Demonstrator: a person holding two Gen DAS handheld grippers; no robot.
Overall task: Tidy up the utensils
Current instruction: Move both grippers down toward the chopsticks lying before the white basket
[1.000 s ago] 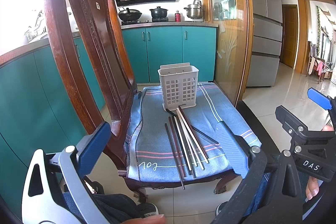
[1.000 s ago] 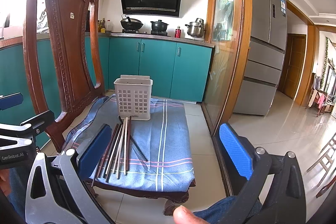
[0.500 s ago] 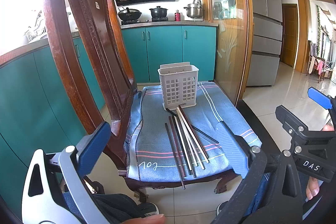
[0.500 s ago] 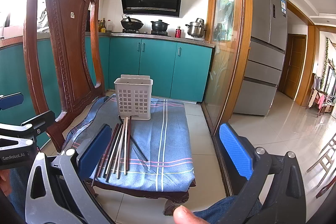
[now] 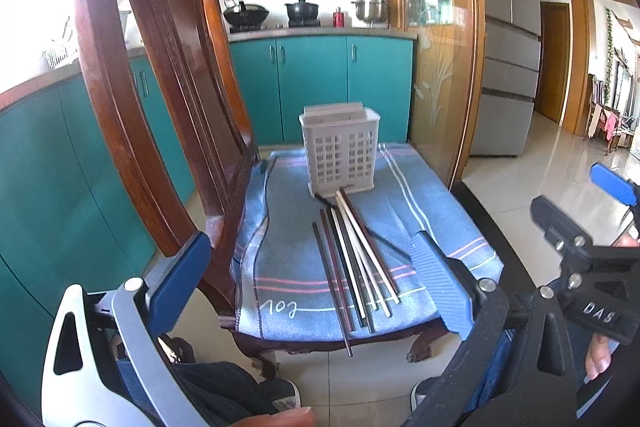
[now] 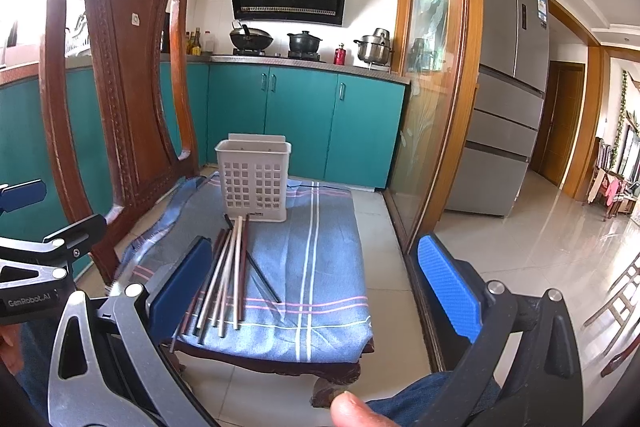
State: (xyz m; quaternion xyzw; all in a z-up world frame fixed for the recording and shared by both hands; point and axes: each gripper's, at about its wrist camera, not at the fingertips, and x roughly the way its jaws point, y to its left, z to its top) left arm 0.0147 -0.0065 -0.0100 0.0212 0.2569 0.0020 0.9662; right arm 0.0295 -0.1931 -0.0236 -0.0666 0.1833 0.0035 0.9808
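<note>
Several chopsticks (image 5: pixel 352 267) lie in a loose fan on the blue cloth (image 5: pixel 280 267) covering the chair (image 6: pixel 120 67) seat, their far tips just beside the white slotted holder (image 5: pixel 340 159), which looks empty. Both the left gripper (image 5: pixel 308 275) and right gripper (image 6: pixel 320 283) hang back near the person's knees, jaws wide apart, gripping nothing. To my eye, the sensible start is one outer stick: come down over its near end where it overhangs the seat edge, close squarely, then tip it upright before lowering it into the holder.

Loose bunch of chopsticks (image 5: pixel 352 263), dark and pale, lying flat right in front of the upright white perforated holder (image 5: pixel 341 151).
</note>
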